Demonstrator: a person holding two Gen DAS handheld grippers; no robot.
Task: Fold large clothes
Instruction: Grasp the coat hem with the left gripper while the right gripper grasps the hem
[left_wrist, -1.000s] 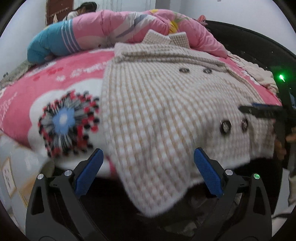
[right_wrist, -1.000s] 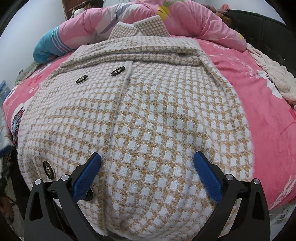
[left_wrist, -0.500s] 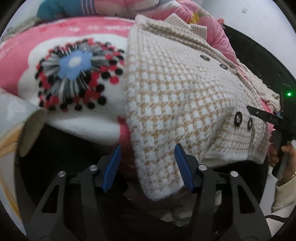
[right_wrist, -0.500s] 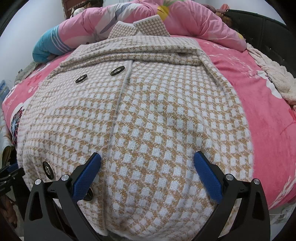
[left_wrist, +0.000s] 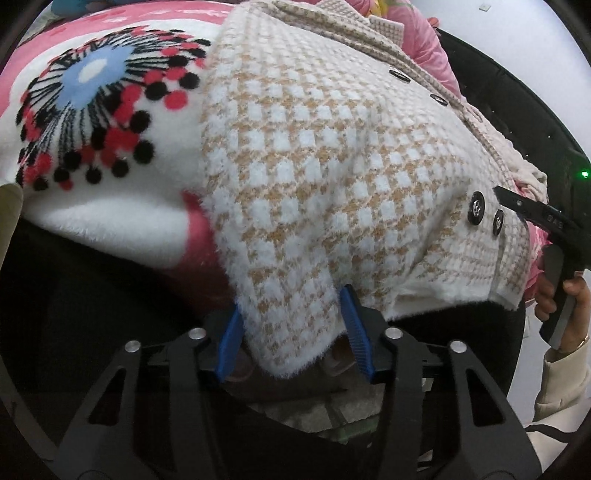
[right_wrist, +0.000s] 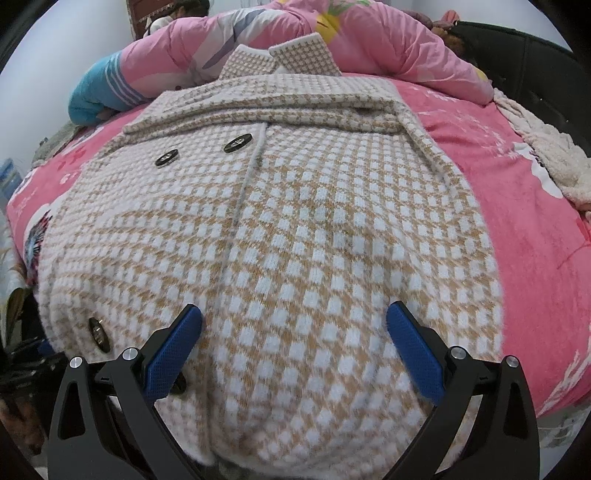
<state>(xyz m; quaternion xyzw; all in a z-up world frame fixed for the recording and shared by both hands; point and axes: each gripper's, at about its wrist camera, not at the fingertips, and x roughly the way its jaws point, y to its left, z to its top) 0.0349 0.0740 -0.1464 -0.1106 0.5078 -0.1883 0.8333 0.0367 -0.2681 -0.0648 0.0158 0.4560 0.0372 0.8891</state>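
Note:
A beige-and-white houndstooth coat with dark buttons lies flat on the pink bed, its hem hanging over the near edge. My left gripper is at the hem's left corner. Its jaws are closing, and the blue pads press the hanging corner from both sides. My right gripper stands open just above the coat near the hem's right part, with cloth under its fingers but nothing between them. In the left wrist view, the right gripper shows at the right edge, held by a hand.
A pink blanket with a blue, red and black flower print covers the bed. A rolled pink quilt lies behind the collar. A cream towel sits at the far right by a black frame. Below the bed edge it is dark.
My left gripper has dropped and rolled toward the hem's corner, and its jaws have narrowed from wide open to either side of that corner. The right gripper has stayed still and open.

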